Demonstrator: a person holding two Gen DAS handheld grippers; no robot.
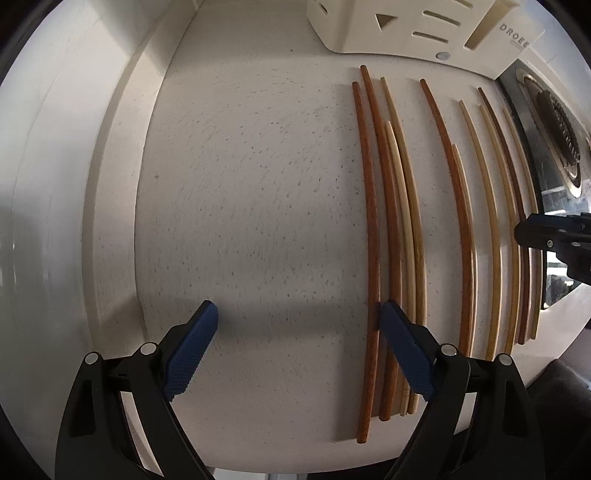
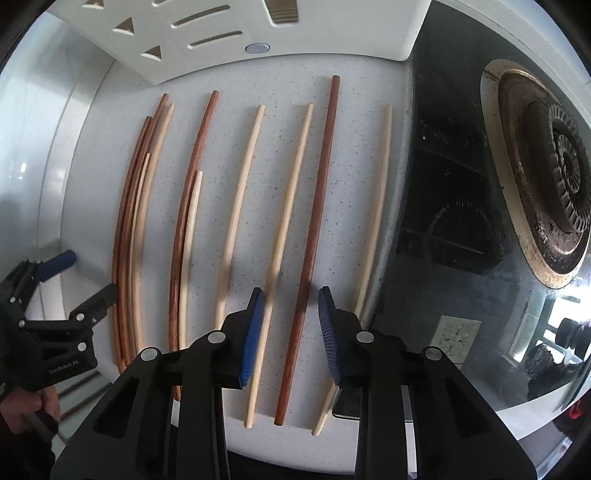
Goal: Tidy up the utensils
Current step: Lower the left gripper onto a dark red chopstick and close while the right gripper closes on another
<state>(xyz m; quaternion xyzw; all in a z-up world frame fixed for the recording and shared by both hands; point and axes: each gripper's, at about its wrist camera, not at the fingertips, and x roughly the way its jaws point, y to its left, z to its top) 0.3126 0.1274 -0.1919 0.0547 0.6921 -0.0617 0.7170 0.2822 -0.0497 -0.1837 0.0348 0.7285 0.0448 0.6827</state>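
Several chopsticks, some dark brown and some pale, lie side by side on the speckled white counter (image 1: 258, 184). My left gripper (image 1: 299, 317) points down with its jaws wide open. The outermost dark chopstick (image 1: 371, 229) runs just inside its right pad, and nothing is gripped. My right gripper (image 2: 291, 295) hangs over the right part of the row, jaws partly apart. A dark brown chopstick (image 2: 317, 206) and a pale chopstick (image 2: 286, 206) pass between its pads, and a gap shows beside the right pad. The left gripper (image 2: 74, 295) also shows at the left edge of the right wrist view.
A cream utensil holder (image 1: 406, 26) with slots and triangular holes stands at the far end of the counter. A black glass cooktop (image 2: 443, 184) with a dark burner (image 2: 546, 177) borders the chopsticks on the right. A raised white ledge (image 1: 110, 184) runs along the left.
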